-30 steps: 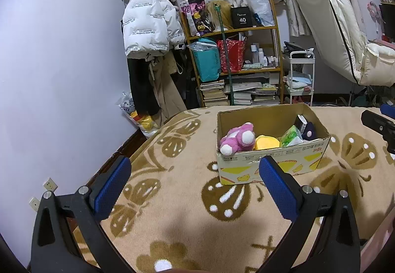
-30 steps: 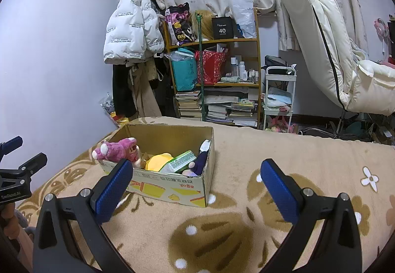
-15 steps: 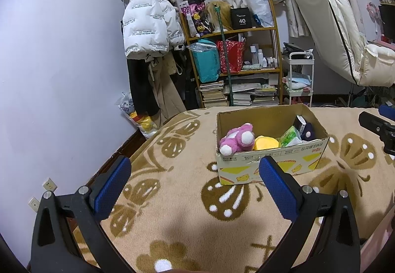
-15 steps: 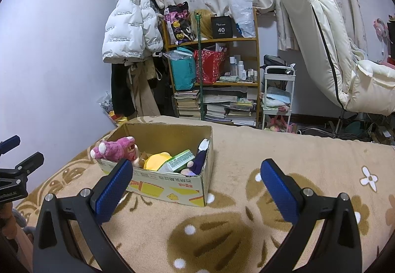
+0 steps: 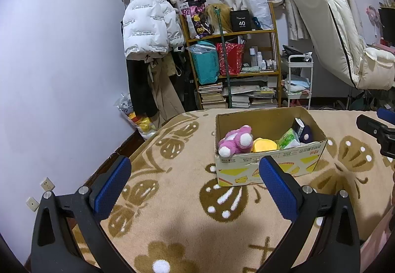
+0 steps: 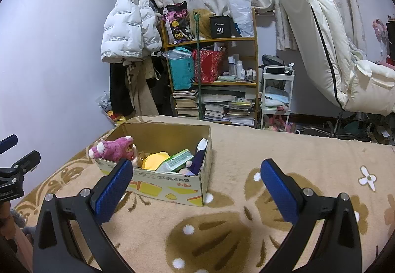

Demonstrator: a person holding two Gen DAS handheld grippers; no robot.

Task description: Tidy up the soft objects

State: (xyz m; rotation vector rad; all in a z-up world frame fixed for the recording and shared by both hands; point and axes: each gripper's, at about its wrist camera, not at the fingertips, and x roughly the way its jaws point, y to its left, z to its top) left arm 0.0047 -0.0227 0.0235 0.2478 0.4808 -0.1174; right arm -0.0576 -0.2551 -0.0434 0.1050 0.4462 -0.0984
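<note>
**Soft Toys Gathered in One Box as Both Grippers Are Held Back**

A single cardboard box [image 5: 269,169] is seen standing on a beige blanket [image 5: 177,199] patterned with brown butterflies, its flaps open so that the contents can be reached from above. Four soft items can be counted inside it: one pink plush toy [image 5: 235,140] draped over the near-left rim, one yellow cushion-like piece [image 5: 264,145] beside it, one green-and-white packet [image 5: 287,138] and one dark navy plush [image 5: 305,134] tucked against the right wall. No soft objects are seen lying loose on the blanket, which suggests that the sorting is well advanced or finished.

The left gripper [image 5: 195,186] is held low over the blanket, short of the box, its jaws spread wide and nothing between them. The right gripper [image 6: 197,186] is likewise held apart from the box, jaws released and empty; the box [image 6: 163,179] lies ahead and to its left. Both tools are judged to be kept clear so that the box can be surveyed.

In the background, one wooden shelf [image 6: 212,80] crowded with books and bags, one white puffer jacket [image 6: 128,28] hung on the wall and one propped cream mattress [image 6: 328,38] are visible.
</note>
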